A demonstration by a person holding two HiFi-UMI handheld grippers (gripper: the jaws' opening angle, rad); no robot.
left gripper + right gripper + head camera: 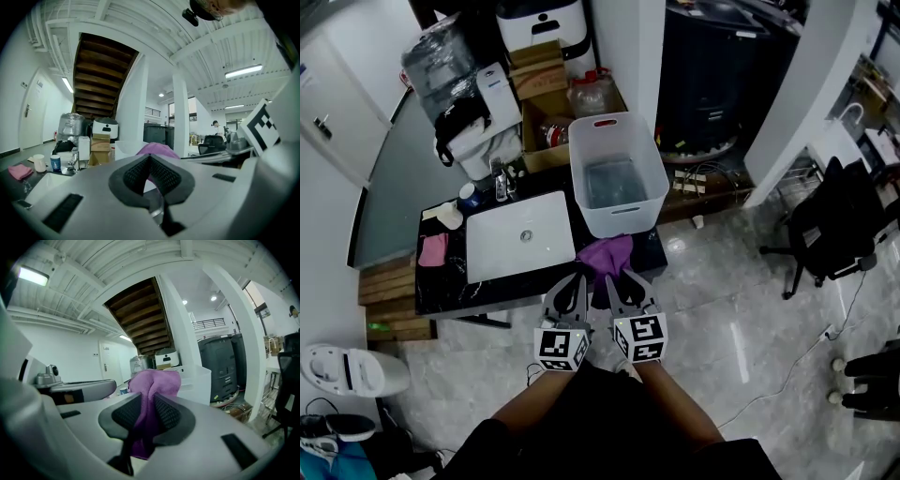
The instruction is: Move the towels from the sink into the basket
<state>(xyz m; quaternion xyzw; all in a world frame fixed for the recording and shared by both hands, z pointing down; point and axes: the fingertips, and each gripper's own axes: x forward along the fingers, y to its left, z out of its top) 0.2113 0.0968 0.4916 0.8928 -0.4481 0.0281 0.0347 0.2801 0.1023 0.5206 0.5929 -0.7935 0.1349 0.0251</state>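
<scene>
The right tool (623, 278) is clamping the purple towel (607, 255), long axis pointing ahead toward the basket (661, 183); the left tool (150, 158) is sitting closed.

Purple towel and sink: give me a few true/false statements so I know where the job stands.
1. The right claw is shut on the purple towel. True.
2. The purple towel lies in the basket. False: it is held in the claw, on the near side of the basket.
3. A pink towel lies on the counter left of the sink. True.
4. A towel still lies in the sink. False: only its drain shows.
5. The basket stands left of the sink. False: it stands to its right.
</scene>
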